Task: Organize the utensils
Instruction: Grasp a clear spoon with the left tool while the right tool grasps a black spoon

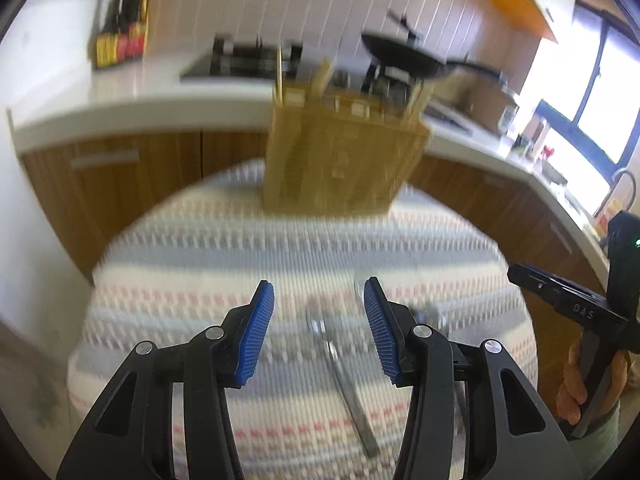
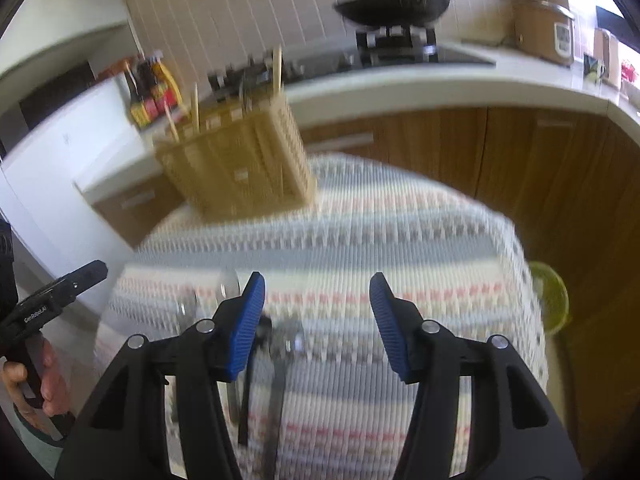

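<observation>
**Both grippers bare above the utensils**

On the striped cloth (image 1: 208, 248), a metal utensil (image 1: 340, 364) lies lengthwise between the left gripper (image 1: 319, 300)'s parted, empty pads, probably the easier pick. The right gripper (image 2: 317, 292), likewise released, has blurred cutlery (image 2: 276, 364) toward its left pad. Beyond the utensils stands the wooden holder (image 1: 340, 164).

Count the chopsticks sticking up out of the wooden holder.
3, as far as the blur allows: in the wooden holder, one chopstick at the back corner, one mid-rim, one leaning near the front corner. Shorter ones may be hidden inside.
</observation>
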{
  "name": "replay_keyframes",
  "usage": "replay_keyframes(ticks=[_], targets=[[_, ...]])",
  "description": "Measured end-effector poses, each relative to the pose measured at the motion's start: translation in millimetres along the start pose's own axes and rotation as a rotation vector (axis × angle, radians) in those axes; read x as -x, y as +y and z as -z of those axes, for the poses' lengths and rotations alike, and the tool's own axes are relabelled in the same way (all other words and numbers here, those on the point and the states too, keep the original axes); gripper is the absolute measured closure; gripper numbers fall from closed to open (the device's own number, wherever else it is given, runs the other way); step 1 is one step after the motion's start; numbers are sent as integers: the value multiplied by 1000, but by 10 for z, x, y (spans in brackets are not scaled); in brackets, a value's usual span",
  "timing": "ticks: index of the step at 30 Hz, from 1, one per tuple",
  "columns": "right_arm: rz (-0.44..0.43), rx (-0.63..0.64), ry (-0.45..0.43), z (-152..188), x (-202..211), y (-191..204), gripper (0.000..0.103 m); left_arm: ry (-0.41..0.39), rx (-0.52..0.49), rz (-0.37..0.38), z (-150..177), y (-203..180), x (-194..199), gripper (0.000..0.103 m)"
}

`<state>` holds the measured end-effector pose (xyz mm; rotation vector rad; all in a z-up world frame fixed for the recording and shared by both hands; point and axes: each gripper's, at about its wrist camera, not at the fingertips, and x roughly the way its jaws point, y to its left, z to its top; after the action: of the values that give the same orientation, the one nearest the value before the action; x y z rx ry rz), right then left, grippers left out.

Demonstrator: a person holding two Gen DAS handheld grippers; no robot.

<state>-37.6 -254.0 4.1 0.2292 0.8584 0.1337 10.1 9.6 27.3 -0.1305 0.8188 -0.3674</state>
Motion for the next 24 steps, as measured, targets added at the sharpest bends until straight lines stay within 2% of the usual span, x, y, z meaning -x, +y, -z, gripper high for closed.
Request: replay_keyframes(ticks=[3,6,9,12,16,21,24], targets=[[-19,25,108,144,-124,127,52,97,17,-8,134,-24,-178,57],[-54,66,201,274,-265,304,66,181,19,-12,257,-48,-362,58],[-120,53,277,359,-416,411,71,233,-5,-30,351,-92,-490,59],[-136,47,300,363,-506,459,75,263,-25,-33,411,-111,-571,60],[-132,68,326,336,-626,540,83,263,-30,-39,420,-123,-618,63],[-102,72,355,304,-816,623,83,270,-27,-31,375,-151,-682,67],[-53,110,358,346,-893,724,84,285,-36,-54,345,-192,-776,68]])
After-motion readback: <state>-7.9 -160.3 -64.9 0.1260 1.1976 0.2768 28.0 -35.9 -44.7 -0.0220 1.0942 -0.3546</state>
